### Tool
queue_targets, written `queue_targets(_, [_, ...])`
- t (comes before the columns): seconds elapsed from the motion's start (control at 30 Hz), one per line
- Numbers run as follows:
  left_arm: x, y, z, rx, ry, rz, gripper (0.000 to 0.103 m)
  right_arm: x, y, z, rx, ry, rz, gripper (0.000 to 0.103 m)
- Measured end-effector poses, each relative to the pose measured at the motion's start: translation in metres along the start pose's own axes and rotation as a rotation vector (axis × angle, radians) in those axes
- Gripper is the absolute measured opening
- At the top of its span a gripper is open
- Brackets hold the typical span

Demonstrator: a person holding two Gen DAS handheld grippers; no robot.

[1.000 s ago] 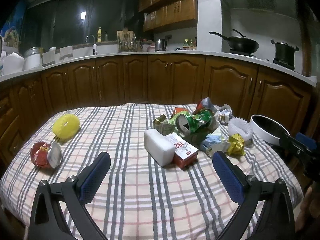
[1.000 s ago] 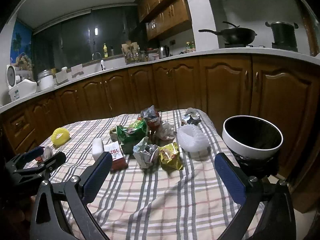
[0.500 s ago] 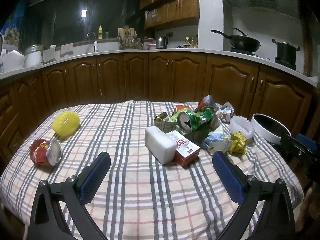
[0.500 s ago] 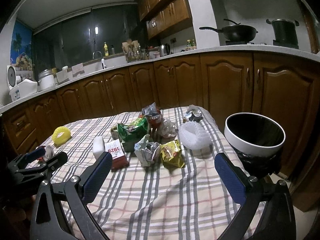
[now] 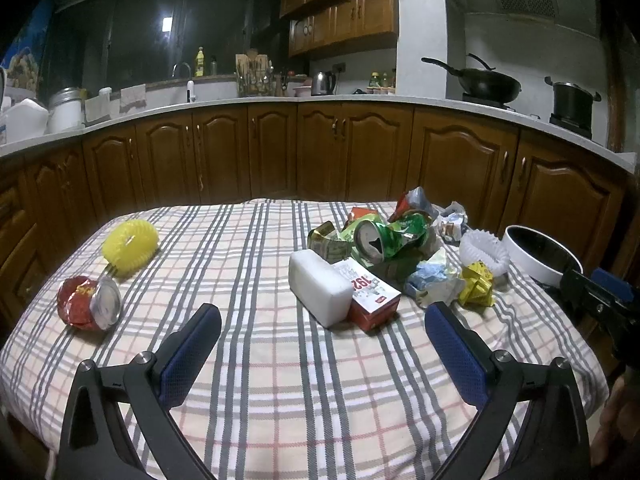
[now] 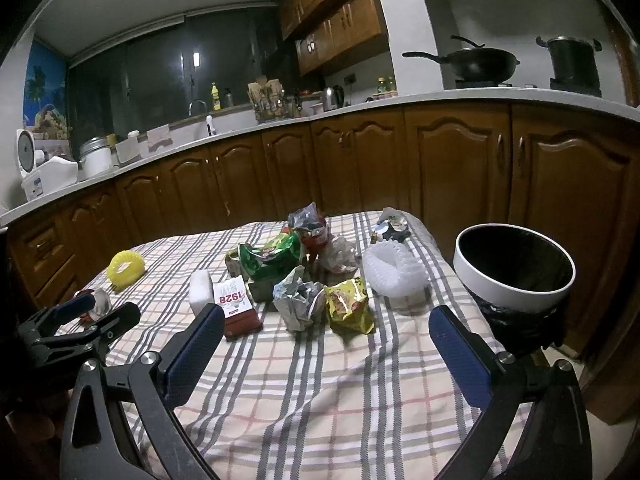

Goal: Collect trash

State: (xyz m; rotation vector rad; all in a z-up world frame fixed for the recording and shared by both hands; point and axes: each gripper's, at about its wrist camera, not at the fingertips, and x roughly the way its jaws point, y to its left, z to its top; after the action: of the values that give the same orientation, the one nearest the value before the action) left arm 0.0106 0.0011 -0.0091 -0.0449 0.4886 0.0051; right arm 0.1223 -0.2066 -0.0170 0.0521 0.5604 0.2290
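Note:
Trash lies on a plaid tablecloth (image 5: 256,364): a white foam block (image 5: 318,288), a red and white carton (image 5: 372,294), a crushed green can (image 5: 390,236), crumpled wrappers (image 6: 300,300), a yellow wrapper (image 6: 349,304), a white foam net (image 6: 394,268). A crushed red can (image 5: 89,307) and a yellow spiky ring (image 5: 129,245) lie apart at the left. A white bin with a black liner (image 6: 514,268) stands at the table's right edge. My left gripper (image 5: 322,338) is open and empty above the near cloth. My right gripper (image 6: 326,338) is open and empty, near the wrappers.
Dark wooden cabinets (image 5: 320,152) under a white counter run behind the table. A wok (image 5: 486,84) and a pot (image 5: 572,100) sit on the stove at the right. The left gripper (image 6: 76,322) shows at the left in the right wrist view.
Both grippers have drifted slightly; the left view has tilted up a little and the right one has edged nearer the wrappers. Nothing was taken hold of.

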Motion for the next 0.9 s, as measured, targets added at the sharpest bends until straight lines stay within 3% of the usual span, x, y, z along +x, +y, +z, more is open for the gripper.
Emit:
queue_targets(0.5, [0.007,0.002,-0.005,-0.005,0.019,-0.003,0.102,0.005,0.004,-0.002,-0.016,0.013,0.021,0.097])
queue_targets(0.9, [0.041,0.018,0.01,-0.052,0.099,-0.024,0.101,0.034,0.006,0.0,0.01,0.09,0.106,0.071])
